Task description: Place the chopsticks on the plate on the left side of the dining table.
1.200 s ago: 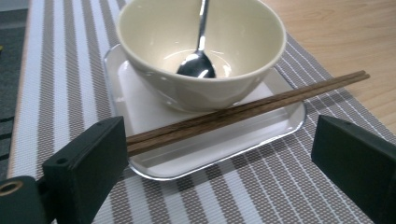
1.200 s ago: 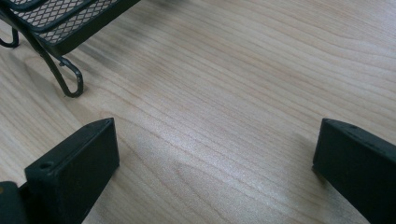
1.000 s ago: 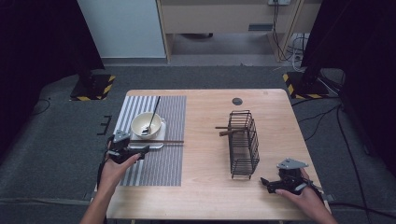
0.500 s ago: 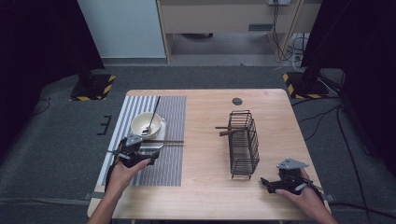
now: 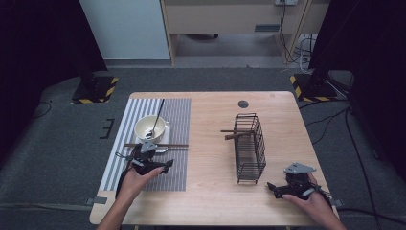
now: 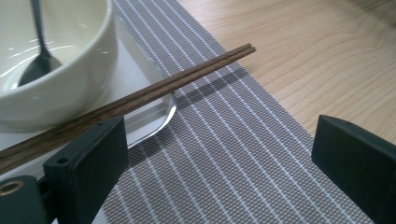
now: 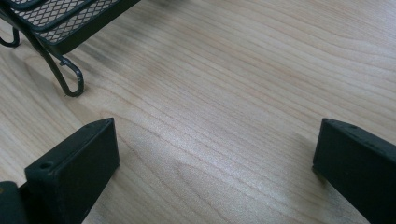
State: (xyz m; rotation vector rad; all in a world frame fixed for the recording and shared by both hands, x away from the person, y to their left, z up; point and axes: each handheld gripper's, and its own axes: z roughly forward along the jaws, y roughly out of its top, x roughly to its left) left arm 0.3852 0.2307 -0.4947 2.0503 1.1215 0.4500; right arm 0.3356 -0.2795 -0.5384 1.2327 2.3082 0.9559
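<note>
Beside the bowl (image 6: 51, 60), left tongs (image 6: 219, 158) gape under chopsticks (image 6: 187, 77); right tongs (image 7: 215, 158) released

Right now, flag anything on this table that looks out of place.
The black wire basket lies tipped on its side, a wooden utensil poking out through its wires. The chopsticks simply rest across the white tray.

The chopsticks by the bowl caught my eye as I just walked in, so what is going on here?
A person holds a gripper in each hand at the table. The left gripper is open on the striped mat, beside the chopsticks, which lie across the white tray under the bowl with a spoon in it; nothing is grasped. The right gripper rests open near the wire basket.
</note>
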